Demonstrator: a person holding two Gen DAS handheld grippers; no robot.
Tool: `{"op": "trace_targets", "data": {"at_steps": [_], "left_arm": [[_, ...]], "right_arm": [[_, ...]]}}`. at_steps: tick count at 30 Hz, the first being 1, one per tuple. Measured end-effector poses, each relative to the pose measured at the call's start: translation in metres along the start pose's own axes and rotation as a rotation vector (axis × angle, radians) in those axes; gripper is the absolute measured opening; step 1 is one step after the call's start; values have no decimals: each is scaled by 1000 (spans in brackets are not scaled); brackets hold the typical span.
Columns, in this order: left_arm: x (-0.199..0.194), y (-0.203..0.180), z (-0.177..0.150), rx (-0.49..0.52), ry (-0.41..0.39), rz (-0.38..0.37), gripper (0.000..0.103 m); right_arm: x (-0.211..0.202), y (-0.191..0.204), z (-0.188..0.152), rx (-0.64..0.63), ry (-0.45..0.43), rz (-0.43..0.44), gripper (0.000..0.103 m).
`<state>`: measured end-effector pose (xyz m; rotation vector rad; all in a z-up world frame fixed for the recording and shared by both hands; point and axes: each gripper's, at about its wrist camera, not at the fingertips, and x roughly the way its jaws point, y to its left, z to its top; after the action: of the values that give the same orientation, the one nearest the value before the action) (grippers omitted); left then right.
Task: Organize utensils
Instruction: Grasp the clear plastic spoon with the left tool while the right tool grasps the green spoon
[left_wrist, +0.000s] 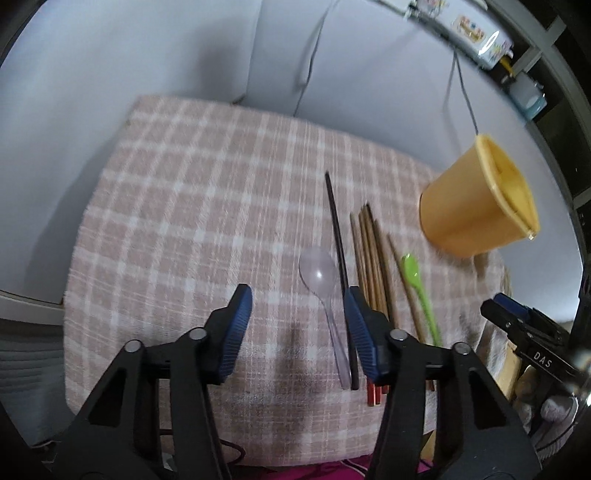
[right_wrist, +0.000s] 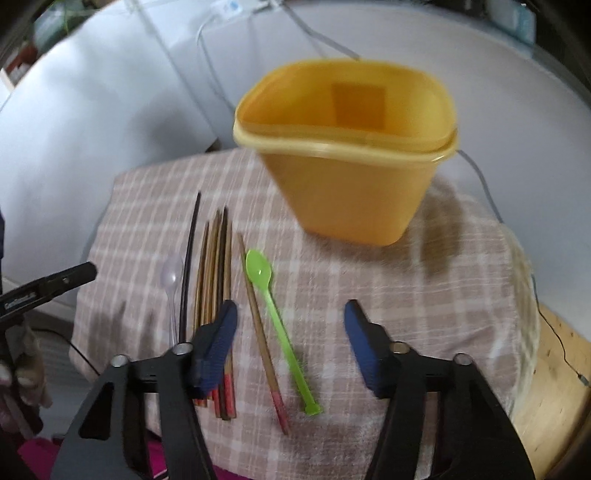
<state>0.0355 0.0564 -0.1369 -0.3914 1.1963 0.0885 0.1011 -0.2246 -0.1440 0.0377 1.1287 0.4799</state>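
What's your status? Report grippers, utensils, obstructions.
Left gripper and right gripper open, empty. Clear plastic spoon, wooden chopsticks, green plastic spoon flat on checked cloth. Yellow plastic bin empty, unobstructed.

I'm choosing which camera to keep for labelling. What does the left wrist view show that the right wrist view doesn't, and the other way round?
Only the left wrist view shows the yellow bin from the side, its inside hidden, and the right gripper at its edge. Only the right wrist view looks into the bin, which holds no utensils, and shows the bare wooden tabletop. Both show the checked cloth, clear spoon, black chopstick, wooden chopsticks and green spoon.
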Motion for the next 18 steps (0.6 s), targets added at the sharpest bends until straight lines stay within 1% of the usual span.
{"op": "trace_targets", "data": {"at_steps": [2, 4, 6, 7, 9, 12, 13, 15, 18], "left_arm": [[12, 0, 0, -1, 34, -15, 50], [21, -1, 2, -7, 65, -32, 48], [29, -2, 3, -14, 84, -47, 46], [34, -3, 3, -16, 97, -54, 45], [43, -3, 6, -25, 126, -69, 39], [59, -10, 6, -33, 153, -85, 39], [63, -12, 6, -32, 158, -85, 37], [72, -16, 4, -32, 178, -85, 29], [85, -20, 2, -43, 201, -85, 29]], "right_arm": [[10, 0, 1, -9, 30, 23, 41], [20, 1, 2, -16, 57, 38, 38], [28, 1, 4, -14, 80, 42, 31], [33, 1, 4, -10, 90, 51, 30], [41, 2, 4, -8, 103, 54, 29], [50, 6, 4, -22, 122, 50, 24], [52, 7, 4, -26, 127, 49, 24], [56, 8, 5, -32, 136, 41, 22], [63, 7, 5, -27, 147, 39, 19]]}}
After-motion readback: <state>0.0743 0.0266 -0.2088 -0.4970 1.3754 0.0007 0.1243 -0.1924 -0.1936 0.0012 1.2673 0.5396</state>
